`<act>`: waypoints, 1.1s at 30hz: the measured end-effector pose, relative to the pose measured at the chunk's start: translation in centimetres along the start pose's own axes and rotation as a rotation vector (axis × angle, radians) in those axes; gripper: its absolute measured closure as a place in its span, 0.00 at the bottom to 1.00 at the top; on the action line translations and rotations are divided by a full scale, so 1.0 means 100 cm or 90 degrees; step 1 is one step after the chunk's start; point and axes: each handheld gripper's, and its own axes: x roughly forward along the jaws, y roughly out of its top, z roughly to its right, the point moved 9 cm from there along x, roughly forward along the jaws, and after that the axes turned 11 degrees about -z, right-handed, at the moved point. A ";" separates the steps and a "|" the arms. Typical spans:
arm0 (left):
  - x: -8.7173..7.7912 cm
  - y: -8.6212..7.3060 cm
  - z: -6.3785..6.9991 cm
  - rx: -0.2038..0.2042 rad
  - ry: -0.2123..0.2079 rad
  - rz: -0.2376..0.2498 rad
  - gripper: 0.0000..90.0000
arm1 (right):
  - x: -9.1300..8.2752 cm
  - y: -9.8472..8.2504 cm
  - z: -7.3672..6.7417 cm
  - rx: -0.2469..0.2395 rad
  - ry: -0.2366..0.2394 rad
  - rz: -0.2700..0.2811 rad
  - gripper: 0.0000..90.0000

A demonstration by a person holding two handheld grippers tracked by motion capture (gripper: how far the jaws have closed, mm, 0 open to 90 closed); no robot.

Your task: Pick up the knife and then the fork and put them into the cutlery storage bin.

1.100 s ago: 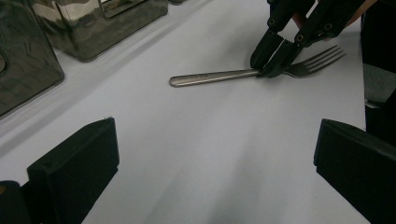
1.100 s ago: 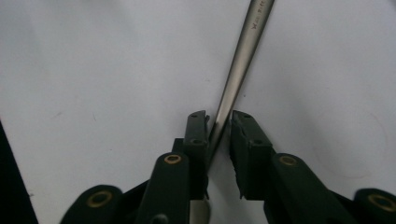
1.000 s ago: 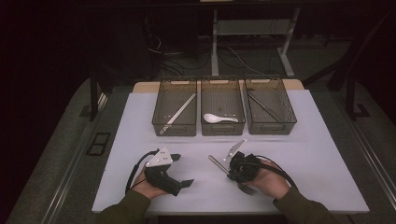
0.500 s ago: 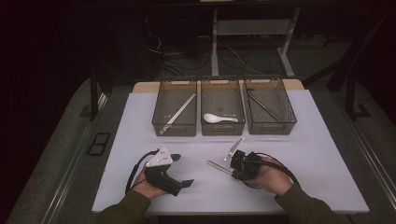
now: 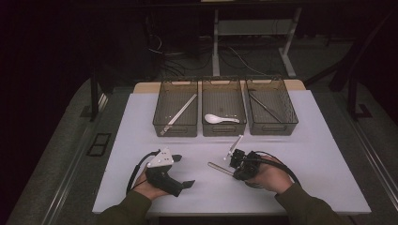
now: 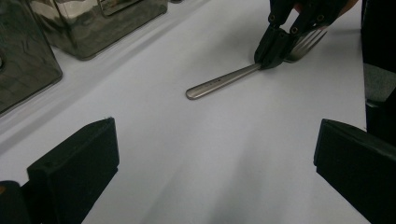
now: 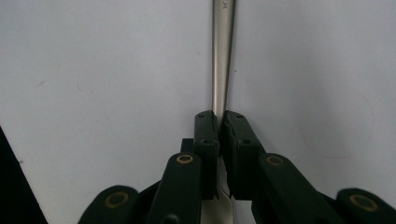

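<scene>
A silver fork (image 5: 219, 167) lies flat on the white table, handle pointing left. My right gripper (image 5: 234, 169) is shut on its neck, the jaws having just closed in on it. In the right gripper view the handle (image 7: 223, 56) runs straight up from between the pinched jaws of the gripper (image 7: 219, 119). The left gripper view shows the fork (image 6: 224, 81) and the right gripper (image 6: 273, 58) on it, tines behind. My left gripper (image 5: 184, 171) rests on the table to the left, open, with nothing between its jaws (image 6: 215, 140).
Three mesh bins stand in a row at the back. The left bin (image 5: 175, 129) holds a long silver utensil (image 5: 180, 112), the middle bin (image 5: 224, 130) a white spoon (image 5: 219, 119), the right bin (image 5: 272, 129) a dark utensil (image 5: 265, 107). The table edge is close below both hands.
The right hand has settled slightly over the fork. The fork and the left gripper lie where they were.
</scene>
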 end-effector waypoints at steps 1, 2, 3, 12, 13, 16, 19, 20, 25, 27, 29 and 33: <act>0.000 0.000 0.000 0.000 0.000 0.000 0.00 | 0.000 0.000 0.002 -0.007 -0.006 0.000 0.93; 0.000 0.000 0.000 -0.002 0.000 0.001 0.00 | 0.000 -0.001 0.002 -0.007 -0.006 0.000 0.93; 0.000 0.000 -0.001 -0.003 0.000 0.001 0.00 | 0.000 -0.001 0.002 -0.006 -0.002 0.003 0.93; 0.000 0.000 0.000 0.001 -0.001 0.001 0.00 | -0.006 -0.001 0.010 0.000 0.005 0.054 0.93; 0.000 0.000 0.001 0.001 -0.002 0.001 0.00 | -0.008 -0.002 0.012 0.005 0.006 0.062 0.93; 0.001 0.000 0.001 0.002 -0.003 0.000 0.00 | -0.012 -0.003 0.016 0.018 0.013 0.084 0.93; 0.001 0.000 0.002 0.004 -0.003 -0.001 0.00 | -0.017 -0.004 0.021 0.028 0.022 0.104 0.93; 0.001 0.000 0.002 0.004 -0.004 -0.001 0.00 | -0.018 -0.005 0.022 0.031 0.023 0.108 0.93; 0.001 0.000 0.002 0.003 -0.005 0.000 0.00 | -0.024 -0.008 0.028 0.047 0.027 0.130 0.93; 0.001 0.000 0.002 0.004 -0.005 0.000 0.00 | -0.027 -0.008 0.029 0.053 0.034 0.137 0.93; 0.001 0.000 0.002 0.004 -0.007 0.001 0.00 | -0.030 -0.009 0.030 0.059 0.034 0.146 0.93; 0.001 0.001 0.002 0.007 -0.012 0.006 0.00 | -0.036 -0.008 0.032 0.067 0.045 0.170 0.93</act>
